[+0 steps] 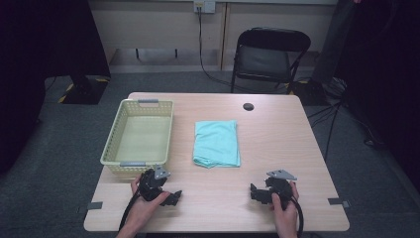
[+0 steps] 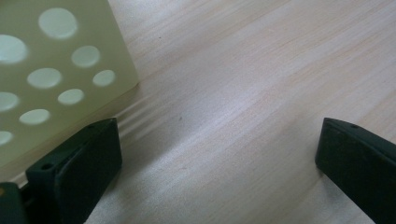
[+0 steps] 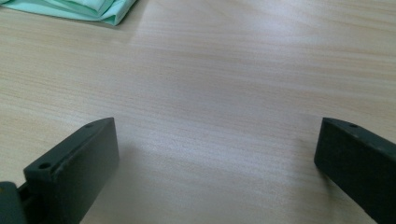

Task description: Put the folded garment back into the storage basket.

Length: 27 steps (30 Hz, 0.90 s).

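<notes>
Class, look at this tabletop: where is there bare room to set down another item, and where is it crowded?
Free: the right strip of the table beside the folded teal cloth, and the near edge between the left gripper and right gripper. A narrower lane runs between cloth and basket. Crowded: the left side, where the basket sits close to the left gripper.

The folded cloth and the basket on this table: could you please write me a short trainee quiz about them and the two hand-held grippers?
1. True or false: the folded cloth lies inside the basket.
2. Which hand-held gripper sits nearest the basket: A) left hand-held gripper, B) right hand-held gripper?
3. In a few words, how do the jaws of both hand-held grippers stand?

Key
1. False: it lies on the table, to the right of the basket, apart from it.
2. A: the basket's holed wall shows just beside it in the left gripper view.
3. Wide apart, with only bare tabletop between them.
</notes>
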Available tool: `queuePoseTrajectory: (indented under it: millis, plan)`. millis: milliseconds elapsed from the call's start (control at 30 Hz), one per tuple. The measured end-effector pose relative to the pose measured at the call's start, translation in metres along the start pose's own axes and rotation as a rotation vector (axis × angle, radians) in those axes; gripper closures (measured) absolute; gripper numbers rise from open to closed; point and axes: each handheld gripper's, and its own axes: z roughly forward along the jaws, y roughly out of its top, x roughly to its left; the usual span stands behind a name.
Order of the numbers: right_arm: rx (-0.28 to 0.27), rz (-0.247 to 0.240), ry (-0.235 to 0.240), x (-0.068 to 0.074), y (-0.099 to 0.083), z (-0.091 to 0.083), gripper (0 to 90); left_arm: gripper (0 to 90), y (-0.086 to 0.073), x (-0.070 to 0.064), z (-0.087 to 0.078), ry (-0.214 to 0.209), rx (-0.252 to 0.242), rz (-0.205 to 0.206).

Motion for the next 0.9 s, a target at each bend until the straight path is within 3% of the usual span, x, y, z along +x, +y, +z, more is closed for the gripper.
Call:
queuePoseTrajectory:
  millis: [433, 567, 767, 900]
  plan:
    - [0.000, 0.000, 0.000, 0.000, 0.000, 0.000, 0.0, 0.6, 0.003, 0.000, -0.002, -0.004, 0.029, -0.001]
    - [0.000, 0.000, 0.000, 0.000, 0.000, 0.000, 0.0, 2.6, 0.003, 0.001, -0.003, -0.026, 0.019, -0.015]
    - [0.000, 0.001, 0.000, 0.000, 0.000, 0.000, 0.0, 3.0, 0.004, -0.004, -0.008, -0.033, -0.015, 0.021]
    - [0.000, 0.001, -0.001, 0.000, 0.000, 0.000, 0.0, 4.5, 0.004, -0.007, -0.012, -0.040, -0.033, 0.017]
